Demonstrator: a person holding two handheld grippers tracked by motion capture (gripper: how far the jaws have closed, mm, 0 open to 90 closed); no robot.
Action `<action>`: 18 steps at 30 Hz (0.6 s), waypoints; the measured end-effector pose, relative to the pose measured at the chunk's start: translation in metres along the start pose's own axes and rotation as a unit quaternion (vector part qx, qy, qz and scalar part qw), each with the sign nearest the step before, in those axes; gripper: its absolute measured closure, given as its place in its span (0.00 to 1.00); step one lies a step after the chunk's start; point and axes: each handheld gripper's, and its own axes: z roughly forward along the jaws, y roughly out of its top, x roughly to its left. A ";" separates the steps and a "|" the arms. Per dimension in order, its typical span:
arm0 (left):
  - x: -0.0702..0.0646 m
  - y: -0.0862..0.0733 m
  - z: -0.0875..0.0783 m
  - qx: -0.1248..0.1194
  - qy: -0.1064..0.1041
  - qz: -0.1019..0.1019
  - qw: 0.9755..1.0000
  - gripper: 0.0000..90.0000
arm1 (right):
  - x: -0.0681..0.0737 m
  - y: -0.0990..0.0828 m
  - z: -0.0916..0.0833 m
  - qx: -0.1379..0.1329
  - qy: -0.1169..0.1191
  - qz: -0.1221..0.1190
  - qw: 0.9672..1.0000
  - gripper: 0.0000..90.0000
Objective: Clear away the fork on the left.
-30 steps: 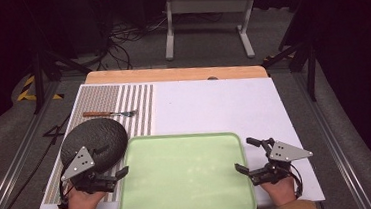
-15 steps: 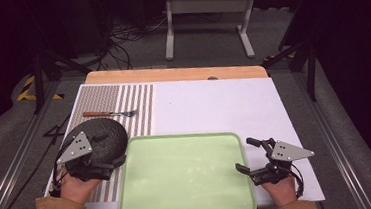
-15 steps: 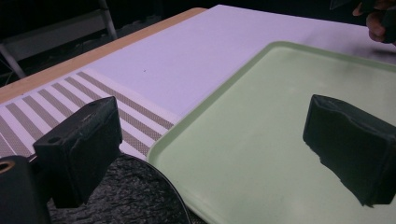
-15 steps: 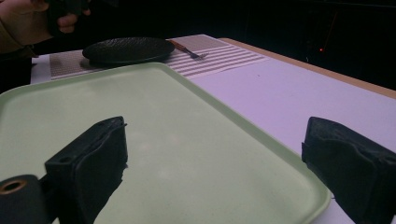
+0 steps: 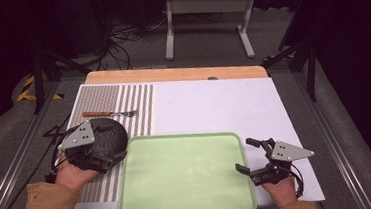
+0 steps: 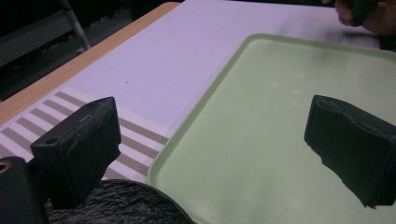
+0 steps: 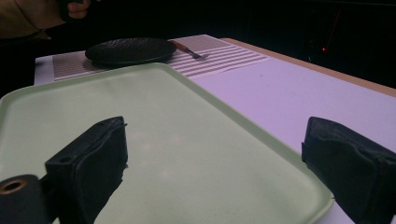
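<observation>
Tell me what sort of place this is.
Probably a lab or studio set up for recording, not a home kitchen: the table stands on grey carpet among loose cables and dark stands, and its setting is sparse, a green tray, a dark plate and a fork.

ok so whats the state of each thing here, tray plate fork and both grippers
tray: empty, flat on the table
plate: empty, lying beside the tray's left edge, partly under the left gripper
fork: lying flat on the striped mat, beyond the plate, untouched
left gripper: open, holding nothing, above the plate
right gripper: open, holding nothing, at the tray's right edge
</observation>
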 end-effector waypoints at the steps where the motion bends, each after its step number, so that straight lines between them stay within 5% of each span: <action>1: 0.002 0.004 0.002 0.010 0.008 0.006 1.000 0.06 | 0.000 0.000 0.000 0.000 0.000 0.001 1.000 0.08; 5: 0.006 0.008 0.005 0.030 0.012 0.017 0.999 0.08 | 0.000 0.000 0.000 -0.001 0.003 0.002 1.000 0.08; 7: 0.010 0.013 0.009 0.060 0.007 0.032 0.998 0.10 | -0.001 0.000 0.001 -0.001 0.002 0.002 1.000 0.08; 18: 0.030 0.029 0.014 0.109 0.025 0.064 0.992 0.13 | -0.003 0.000 0.001 0.002 0.004 0.003 1.000 0.09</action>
